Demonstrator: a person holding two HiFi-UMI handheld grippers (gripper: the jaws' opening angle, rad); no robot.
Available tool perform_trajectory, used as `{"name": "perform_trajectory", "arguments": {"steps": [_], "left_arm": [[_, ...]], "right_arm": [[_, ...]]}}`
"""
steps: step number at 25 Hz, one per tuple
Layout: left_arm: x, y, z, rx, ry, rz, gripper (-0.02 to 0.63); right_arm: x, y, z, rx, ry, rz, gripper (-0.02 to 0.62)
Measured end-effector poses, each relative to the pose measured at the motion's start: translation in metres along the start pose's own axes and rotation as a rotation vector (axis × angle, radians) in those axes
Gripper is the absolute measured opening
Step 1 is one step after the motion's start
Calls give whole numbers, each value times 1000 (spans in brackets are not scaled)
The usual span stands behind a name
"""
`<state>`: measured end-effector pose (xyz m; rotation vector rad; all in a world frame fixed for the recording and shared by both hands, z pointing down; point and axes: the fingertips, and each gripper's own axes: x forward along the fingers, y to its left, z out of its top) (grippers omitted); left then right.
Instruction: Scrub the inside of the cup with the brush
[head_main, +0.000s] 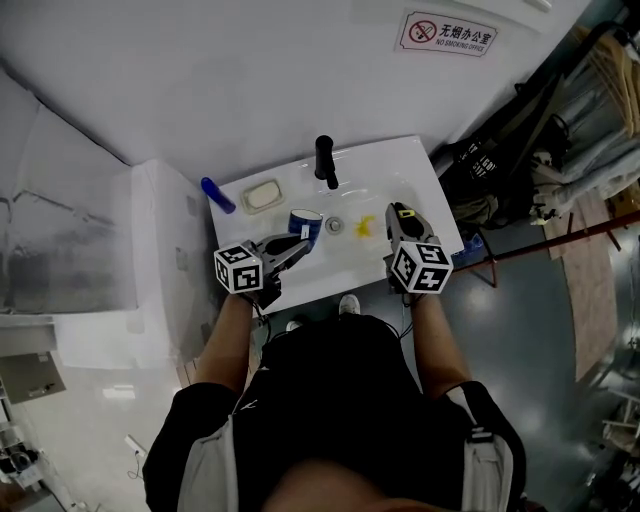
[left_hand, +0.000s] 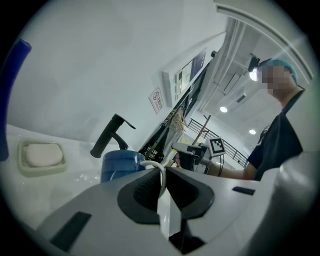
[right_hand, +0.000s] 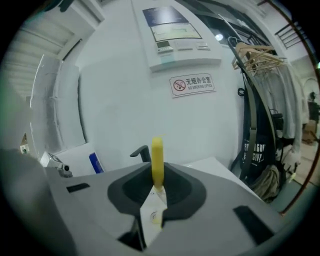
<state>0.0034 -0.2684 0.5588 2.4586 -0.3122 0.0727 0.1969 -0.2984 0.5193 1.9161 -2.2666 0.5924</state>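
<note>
A blue cup (head_main: 305, 222) with a white handle (left_hand: 160, 172) is in the white sink (head_main: 420, 185), left of the drain. My left gripper (head_main: 305, 243) (left_hand: 162, 174) is shut on that handle, and the cup body (left_hand: 120, 164) shows just beyond the jaws. My right gripper (head_main: 398, 214) (right_hand: 157, 182) is shut on a yellow brush (right_hand: 157, 157), which sticks up between its jaws. In the head view the yellow brush (head_main: 363, 226) hangs over the basin right of the drain, apart from the cup. Its bristle end is not clear in any view.
A black faucet (head_main: 325, 160) (left_hand: 107, 135) stands at the back of the sink. A soap dish with a bar (head_main: 262, 195) (left_hand: 42, 156) and a blue object (head_main: 218, 195) lie at the back left. Dark bags and hangers (head_main: 500, 160) crowd the floor to the right.
</note>
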Motion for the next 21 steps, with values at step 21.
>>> {"name": "perform_trajectory", "arguments": {"steps": [21], "left_arm": [[6,-16,4,39,-2,-13,46]], "right_arm": [[3,35,12,-83,-50,11,55]]}}
